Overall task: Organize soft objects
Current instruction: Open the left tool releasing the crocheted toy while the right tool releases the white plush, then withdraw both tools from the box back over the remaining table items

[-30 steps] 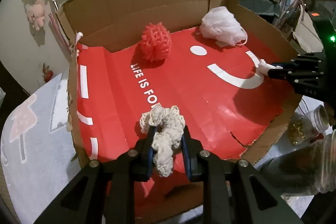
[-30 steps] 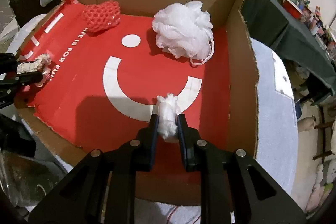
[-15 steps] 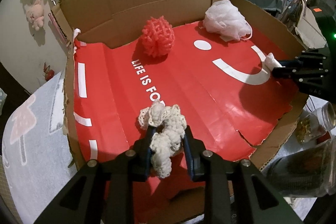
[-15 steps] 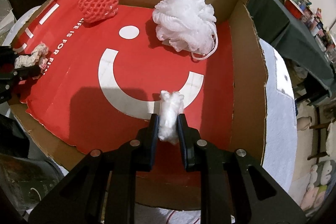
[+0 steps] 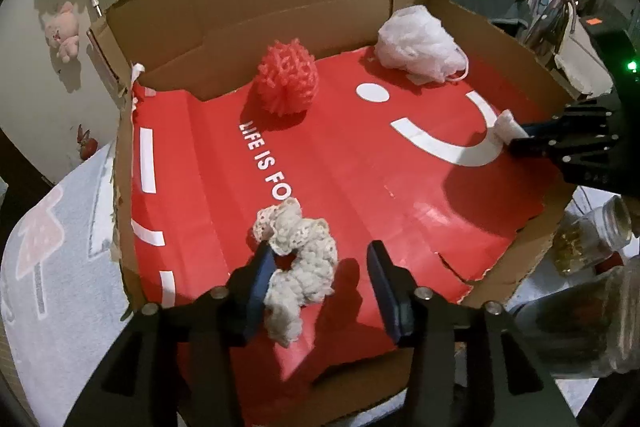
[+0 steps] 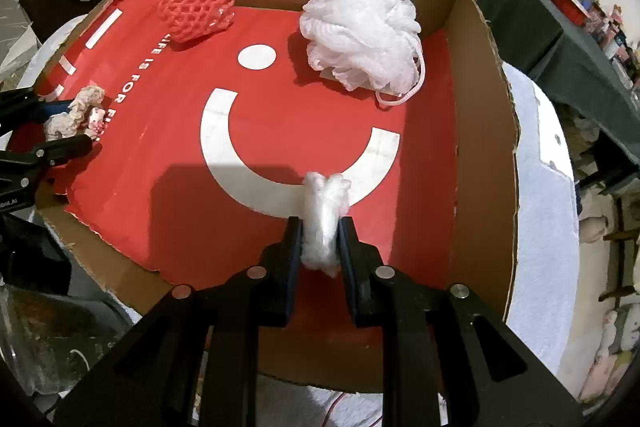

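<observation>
A cardboard box (image 5: 248,15) with a red liner (image 6: 304,131) is seen from both wrists. In the right view, a white pouf (image 6: 360,35) lies at 1 o'clock on the liner and a red net (image 6: 196,9) at 11 o'clock. The cream scrunchie (image 5: 298,259) is found between the left gripper's (image 5: 320,275) jaws, which have just been opening; only the left pad is touched. A white tuft (image 6: 324,219) is clamped in the right gripper (image 6: 320,239), low at 6 o'clock.
</observation>
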